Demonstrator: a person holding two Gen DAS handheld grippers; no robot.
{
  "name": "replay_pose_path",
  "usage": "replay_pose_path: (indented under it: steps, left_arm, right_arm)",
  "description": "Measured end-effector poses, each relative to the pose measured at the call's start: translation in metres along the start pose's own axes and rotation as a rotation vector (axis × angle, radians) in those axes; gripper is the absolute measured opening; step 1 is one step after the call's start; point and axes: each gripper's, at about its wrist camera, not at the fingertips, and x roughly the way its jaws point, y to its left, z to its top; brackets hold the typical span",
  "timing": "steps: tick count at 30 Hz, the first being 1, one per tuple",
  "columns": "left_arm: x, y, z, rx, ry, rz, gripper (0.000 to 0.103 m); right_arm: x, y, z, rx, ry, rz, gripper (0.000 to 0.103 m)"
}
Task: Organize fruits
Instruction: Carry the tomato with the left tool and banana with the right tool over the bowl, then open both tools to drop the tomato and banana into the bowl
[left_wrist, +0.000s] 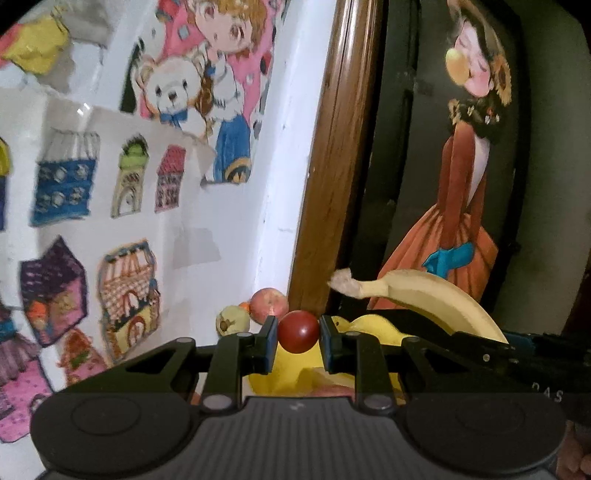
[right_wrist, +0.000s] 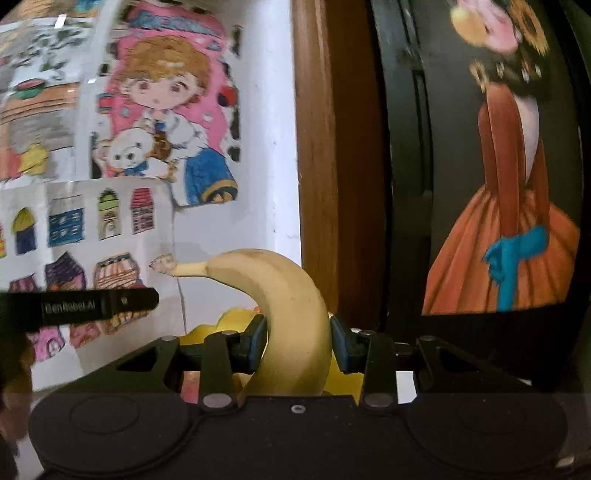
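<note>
The left gripper (left_wrist: 298, 332) was pinching a small red round fruit (left_wrist: 298, 331); its 2 blue-padded fingers (left_wrist: 270, 334) pressed on the fruit from both sides. The right gripper (right_wrist: 297, 341) was clamped on a banana (right_wrist: 291, 325), which stood almost upright between the fingers, with its stem end curving up and to the left. In the left wrist view the same banana (left_wrist: 436, 299) appeared just to the right of the red fruit and a little higher, held by the dark arm of the other gripper. Behind the red fruit, a reddish apple (left_wrist: 269, 304) and a pale green fruit (left_wrist: 232, 319) lay close together at the foot of a white wall (left_wrist: 229, 240), and a yellow object (left_wrist: 373, 326) showed directly behind and below the red fruit; I could not tell what it was. The wall carried several coloured drawings (left_wrist: 192, 85) of houses and a girl with a toy bear. To the right of the red fruit stood a brown wooden frame (left_wrist: 332, 166), and beyond it a dark panel with a painted figure in an orange dress (left_wrist: 454, 221).
</note>
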Motion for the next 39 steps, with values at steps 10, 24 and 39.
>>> replay_pose_path:
  steps: [10, 24, 39]
  left_arm:
    - [0.04, -0.005, -0.013, 0.055, 0.051, -0.009, 0.026]
    - [0.059, -0.008, -0.023, 0.066, 0.105, -0.031, 0.026]
    - [0.056, 0.0, -0.027, 0.026, 0.113, -0.026, 0.046]
  right_arm:
    - [0.042, -0.012, -0.017, 0.057, 0.088, 0.005, 0.039]
    - [0.061, -0.017, -0.028, 0.094, 0.158, 0.001, 0.039]
    - [0.061, -0.009, -0.028, 0.063, 0.135, -0.003, 0.04]
